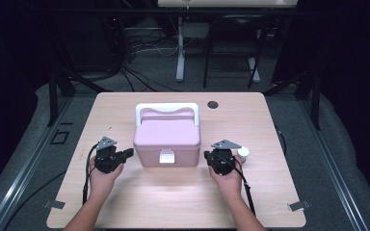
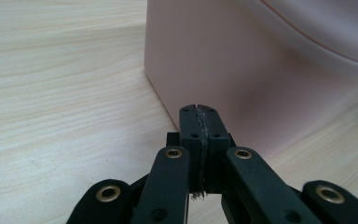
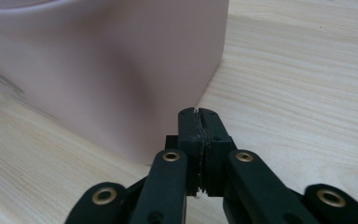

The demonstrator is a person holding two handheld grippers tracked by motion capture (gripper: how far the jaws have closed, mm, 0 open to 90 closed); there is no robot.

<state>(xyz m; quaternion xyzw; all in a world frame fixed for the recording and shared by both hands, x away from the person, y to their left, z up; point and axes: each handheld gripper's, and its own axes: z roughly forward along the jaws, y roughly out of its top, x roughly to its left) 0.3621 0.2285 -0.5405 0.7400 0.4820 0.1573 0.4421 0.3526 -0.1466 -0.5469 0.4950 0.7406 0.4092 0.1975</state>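
Overhead light falling on table (image 1: 125, 202), top glowing bright against surroundings sinking into near-black. Pale glare patch sitting on wood just in front of pink box (image 1: 167, 139); white latch on its front blowing out. High view looking soft, slightly grainy. In gripper views, box wall (image 2: 242, 60) casting soft shadow at base; wood grain showing sharp; nearest black links blurring at bottom edge.

High view looks forward and down over the light wooden table (image 1: 125, 202). Both gripper views sit low, close against the pink plastic lidded box (image 1: 167, 139) (image 2: 242, 70) (image 3: 112, 70).
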